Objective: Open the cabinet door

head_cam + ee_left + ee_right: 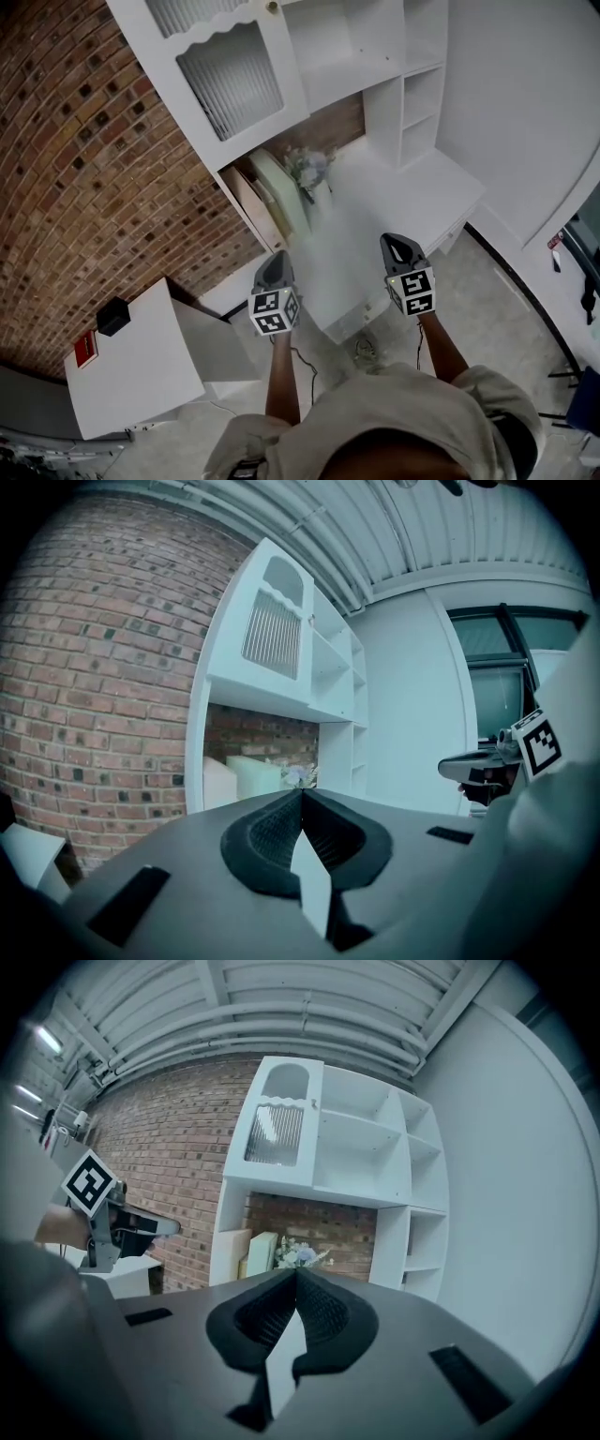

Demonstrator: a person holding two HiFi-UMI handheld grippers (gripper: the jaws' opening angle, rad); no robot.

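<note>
The white cabinet [375, 84] stands against the brick wall, with open shelves on its right side. Its door [230, 80], a white frame around ribbed glass, is on the upper left, and its small knob [272, 7] is at the door's edge. The door [273, 628] looks flush with the cabinet front in both gripper views [277, 1134]. My left gripper [278, 256] and right gripper [395, 241] are side by side, well short of the cabinet, both pointing toward it. Each is shut with nothing between its jaws [301, 795] [294, 1274].
Under the door, an open niche holds leaning boards [272, 192] and a bunch of flowers [309, 169]. A white desk surface [394, 202] juts out below. A white side table [141, 361] with a black box [112, 316] stands at the left. A cable [366, 349] lies on the floor.
</note>
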